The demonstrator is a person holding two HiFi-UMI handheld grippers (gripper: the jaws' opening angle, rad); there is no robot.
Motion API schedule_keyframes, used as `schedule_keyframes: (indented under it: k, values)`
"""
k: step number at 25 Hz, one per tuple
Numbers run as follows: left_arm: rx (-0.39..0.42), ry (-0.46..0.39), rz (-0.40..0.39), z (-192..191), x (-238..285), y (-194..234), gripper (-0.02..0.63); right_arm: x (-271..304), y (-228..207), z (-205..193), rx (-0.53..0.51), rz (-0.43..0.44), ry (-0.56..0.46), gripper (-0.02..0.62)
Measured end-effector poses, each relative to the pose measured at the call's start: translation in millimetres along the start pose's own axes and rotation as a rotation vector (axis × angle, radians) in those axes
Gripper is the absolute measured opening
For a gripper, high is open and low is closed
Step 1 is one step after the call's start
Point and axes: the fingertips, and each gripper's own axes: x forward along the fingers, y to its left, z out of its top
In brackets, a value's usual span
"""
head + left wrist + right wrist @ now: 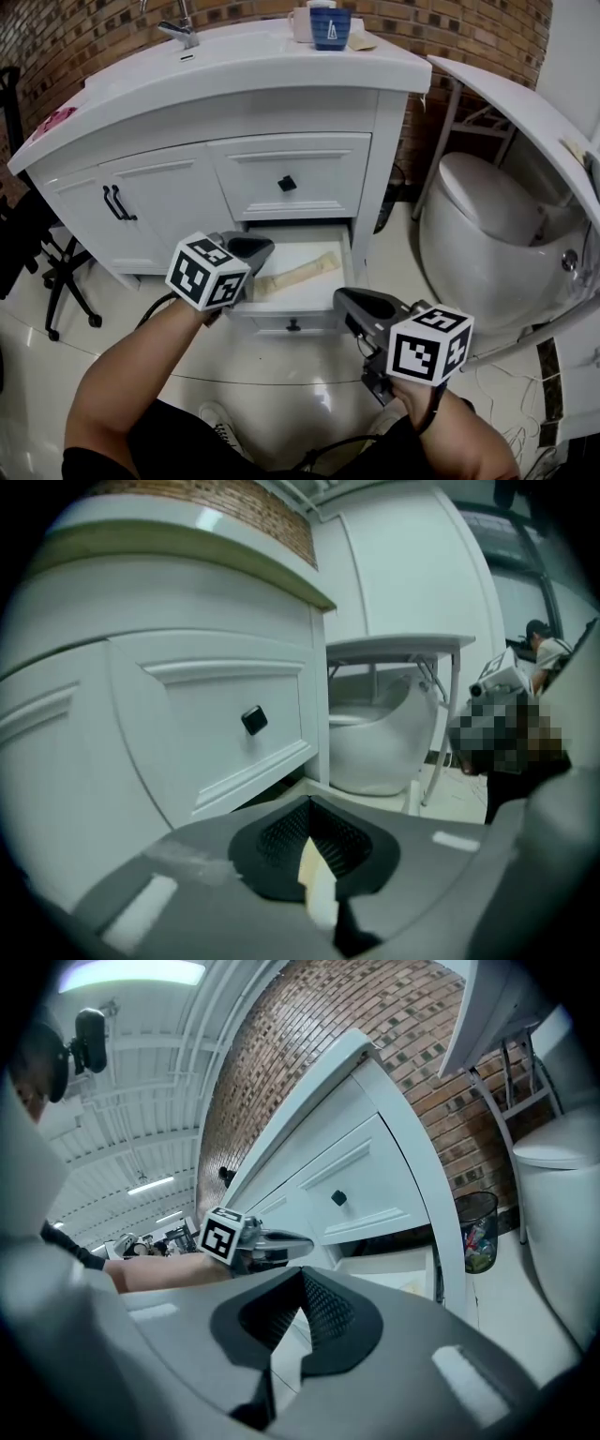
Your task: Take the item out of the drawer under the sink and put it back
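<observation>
The bottom drawer point(345, 274) of the white sink cabinet stands pulled out. A long cream item point(298, 276) lies slanted across it. My left gripper point(255, 255) hangs over the drawer's left side, at the item's near end. In the left gripper view the jaws are shut on a thin cream edge of the item point(317, 878), with the left gripper point(312, 841) facing the closed upper drawer point(225, 733). My right gripper point(344, 300) sits level in front of the drawer's right corner, apart from the item. The right gripper point(302, 1290) is shut with nothing between its pads, and it looks at the left gripper point(281, 1239).
The upper drawer point(291, 178) and the cabinet doors point(117, 202) are closed. A white toilet point(487, 225) stands close on the right, a black chair point(37, 258) on the left. A blue cup point(330, 28) sits on the countertop. A mesh bin point(476, 1227) stands by the brick wall.
</observation>
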Motion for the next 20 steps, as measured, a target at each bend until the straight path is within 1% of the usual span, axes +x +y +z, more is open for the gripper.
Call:
schedule_keyframes:
  k: [1, 3, 8, 12, 14, 16, 18, 20]
  values:
    - [-0.035, -0.041, 0.001, 0.9, -14.1, -4.7, 0.006, 1.0, 0.2, -1.1, -0.003, 0.000, 0.004, 0.005]
    - [-0.103, -0.093, -0.012, -1.3, -40.3, -17.0, 0.006, 1.6, 0.8, -1.8, -0.005, 0.000, 0.007, 0.005]
    - [-0.224, -0.157, -0.047, -10.8, -90.3, -47.7, 0.006, -0.7, 5.9, 1.4, -0.008, -0.001, -0.005, 0.005]
    - [-0.347, -0.226, -0.094, -7.8, -114.3, -64.2, 0.006, 0.0, 10.8, 1.8, -0.022, -0.001, -0.012, 0.005]
    - [-0.377, -0.251, -0.099, -10.9, -121.0, -71.2, 0.006, 0.4, 11.3, -0.4, -0.031, -0.005, -0.004, 0.005]
    - [-0.390, -0.255, -0.087, -19.6, -121.8, -74.3, 0.006, 1.2, 12.0, -2.1, -0.038, -0.003, 0.004, 0.005]
    - [-0.381, -0.239, -0.081, -27.5, -116.4, -75.0, 0.006, 1.2, 11.7, -3.4, -0.050, -0.006, 0.012, 0.005]
    - [-0.367, -0.226, -0.097, -31.4, -109.6, -76.3, 0.006, 1.6, 9.3, -6.1, -0.060, -0.015, 0.024, 0.005]
